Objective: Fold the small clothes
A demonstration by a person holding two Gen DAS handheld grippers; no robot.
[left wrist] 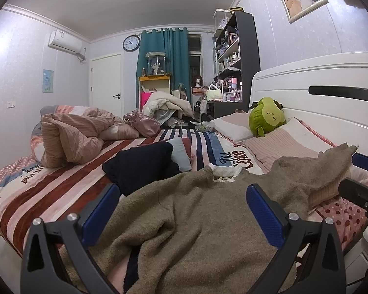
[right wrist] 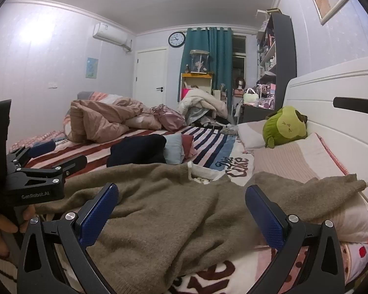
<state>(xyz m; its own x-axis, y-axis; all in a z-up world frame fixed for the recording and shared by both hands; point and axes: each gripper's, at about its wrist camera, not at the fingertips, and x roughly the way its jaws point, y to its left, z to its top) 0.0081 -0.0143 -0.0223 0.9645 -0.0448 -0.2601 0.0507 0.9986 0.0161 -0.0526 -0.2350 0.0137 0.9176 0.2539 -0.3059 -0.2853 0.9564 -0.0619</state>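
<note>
A brown knit sweater point(left wrist: 196, 220) lies rumpled and spread on the striped bed, with a white collar at its far edge; it also shows in the right wrist view point(right wrist: 171, 208). My left gripper point(left wrist: 181, 210) is open, its blue pads wide apart just above the sweater's near part, holding nothing. My right gripper point(right wrist: 181, 210) is open too, low over the sweater's near edge. The left gripper also shows at the left edge of the right wrist view point(right wrist: 46, 159), held by a hand. A folded dark navy garment point(left wrist: 139, 166) lies beyond the sweater.
A crumpled pink duvet point(left wrist: 68, 134) and a pink bag point(left wrist: 142, 122) lie at the far left of the bed. A green plush toy point(left wrist: 267, 117) sits on pillows by the white headboard point(left wrist: 319, 98) at right. Cluttered shelves and a desk stand behind.
</note>
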